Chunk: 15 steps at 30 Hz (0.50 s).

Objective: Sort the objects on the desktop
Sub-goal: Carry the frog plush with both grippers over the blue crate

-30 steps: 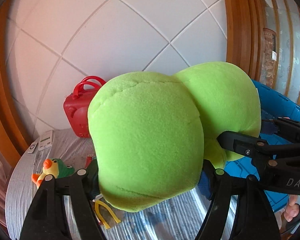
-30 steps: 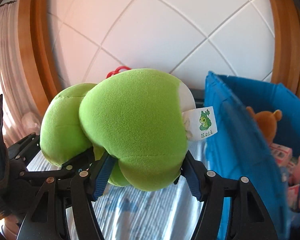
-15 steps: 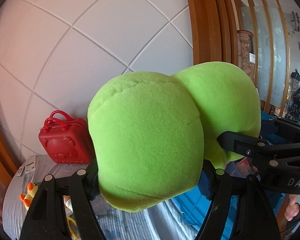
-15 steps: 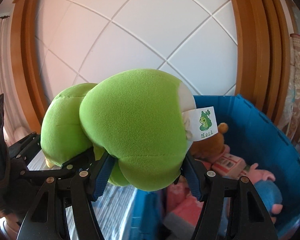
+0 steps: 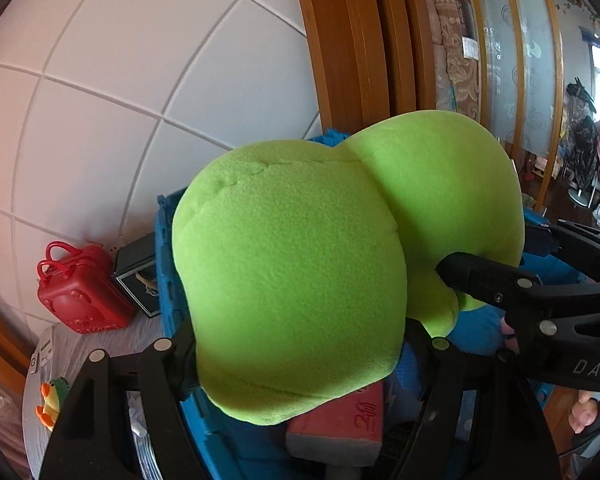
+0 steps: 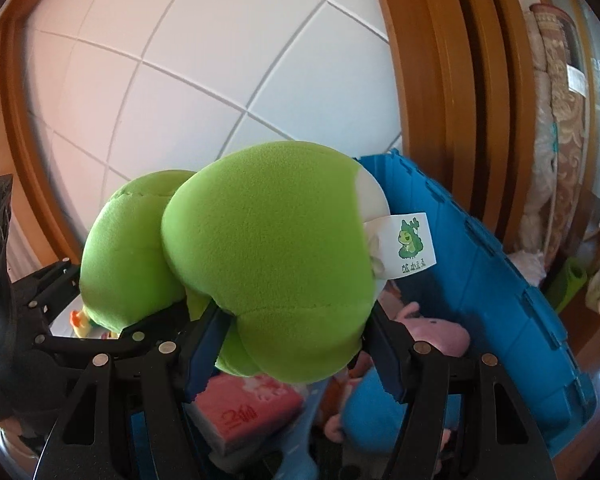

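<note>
Behind everything rises a white tiled wall [image 5: 140, 80] with a wooden frame [image 5: 340, 40] on its right. Below it, the blue bin [image 6: 500, 280] stands open at the right end of the desk [image 5: 100, 340], its far wall against the tiles. Above the bin hangs the green plush [image 5: 300, 280], a big two-lobed toy that fills the middle of both views; each lobe is clamped by one gripper. The left gripper [image 5: 300, 360] is closed on the near lobe, its black fingers [image 5: 172, 364] pressing into the fabric from both sides. The right gripper [image 6: 292, 356] is closed on the other lobe, its blue pads [image 6: 204, 344] sunk into the underside, and it shows again at the right edge of the left view. A white tag [image 6: 408, 244] with a small green figure sticks out of the plush toward the bin's far wall. Inside the bin, under the plush, lie a pink box [image 6: 248, 408], a pink plush [image 6: 432, 332] and a blue plush [image 6: 372, 404]. Left of the bin on the desk sit a red case [image 5: 80, 288] against the wall, a dark box [image 5: 136, 276] between the case and the bin, and, nearer, a small duck toy [image 5: 52, 400].
</note>
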Tool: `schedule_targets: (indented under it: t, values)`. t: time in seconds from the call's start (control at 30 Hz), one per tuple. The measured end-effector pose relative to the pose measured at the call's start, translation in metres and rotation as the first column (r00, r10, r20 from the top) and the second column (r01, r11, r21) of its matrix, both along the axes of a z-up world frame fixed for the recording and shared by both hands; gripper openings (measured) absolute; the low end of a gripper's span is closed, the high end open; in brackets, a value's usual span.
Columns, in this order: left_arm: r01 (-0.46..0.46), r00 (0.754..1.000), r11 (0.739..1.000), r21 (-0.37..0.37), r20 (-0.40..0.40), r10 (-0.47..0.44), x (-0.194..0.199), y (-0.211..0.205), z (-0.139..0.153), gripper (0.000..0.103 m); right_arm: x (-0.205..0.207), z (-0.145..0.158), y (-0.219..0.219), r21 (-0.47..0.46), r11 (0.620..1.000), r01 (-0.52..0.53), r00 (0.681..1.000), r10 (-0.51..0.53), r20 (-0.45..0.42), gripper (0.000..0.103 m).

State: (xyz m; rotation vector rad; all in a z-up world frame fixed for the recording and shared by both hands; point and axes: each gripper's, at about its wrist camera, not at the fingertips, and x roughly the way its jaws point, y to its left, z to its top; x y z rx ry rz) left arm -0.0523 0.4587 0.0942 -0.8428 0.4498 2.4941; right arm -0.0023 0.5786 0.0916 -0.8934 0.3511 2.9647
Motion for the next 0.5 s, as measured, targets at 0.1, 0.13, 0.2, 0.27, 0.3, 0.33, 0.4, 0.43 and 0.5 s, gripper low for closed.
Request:
schedule_targets:
  t: [0.1, 0.13, 0.2, 0.27, 0.3, 0.33, 0.4, 0.43, 0.5]
  values:
    - [-0.003, 0.999, 1.000, -0.026, 0.050, 0.005, -0.007, 0.020, -0.011, 0.074, -0.003, -0.011, 0.020, -0.033, 0.999, 0.000, 1.000, 0.001, 0.029, 0.066]
    - [-0.006, 0.998, 0.999, -0.033, 0.063, 0.008, -0.009, 0.024, -0.014, 0.074, -0.004, -0.015, 0.024, -0.041, 0.999, -0.002, 0.999, 0.004, 0.037, 0.066]
    - [-0.011, 0.996, 0.999, -0.045, 0.086, 0.014, -0.014, 0.030, -0.020, 0.075, -0.006, -0.020, 0.029, -0.056, 0.998, -0.006, 0.998, 0.009, 0.054, 0.066]
    - [-0.014, 0.994, 0.999, -0.050, 0.109, 0.019, -0.020, 0.033, -0.026, 0.075, -0.010, -0.025, 0.033, -0.058, 0.998, -0.008, 0.998, 0.012, 0.067, 0.066]
    - [-0.015, 0.993, 0.999, -0.051, 0.120, 0.021, -0.022, 0.035, -0.028, 0.076, -0.012, -0.027, 0.034, -0.058, 0.998, -0.007, 0.997, 0.012, 0.076, 0.066]
    - [-0.017, 0.991, 0.999, -0.046, 0.135, 0.023, -0.025, 0.035, -0.031, 0.076, -0.011, -0.028, 0.035, -0.061, 0.998, -0.008, 0.996, 0.013, 0.089, 0.066]
    - [-0.018, 0.984, 0.999, -0.030, 0.175, 0.023, -0.030, 0.036, -0.035, 0.077, -0.012, -0.028, 0.034, -0.029, 1.000, -0.002, 0.996, 0.005, 0.091, 0.068]
    - [-0.017, 0.981, 0.999, -0.031, 0.190, 0.023, -0.032, 0.035, -0.037, 0.077, -0.013, -0.028, 0.033, -0.018, 1.000, 0.004, 0.995, -0.002, 0.098, 0.069]
    - [-0.021, 0.976, 0.999, -0.037, 0.216, 0.029, -0.036, 0.034, -0.040, 0.078, -0.017, -0.030, 0.032, -0.017, 1.000, 0.004, 0.992, -0.002, 0.130, 0.069]
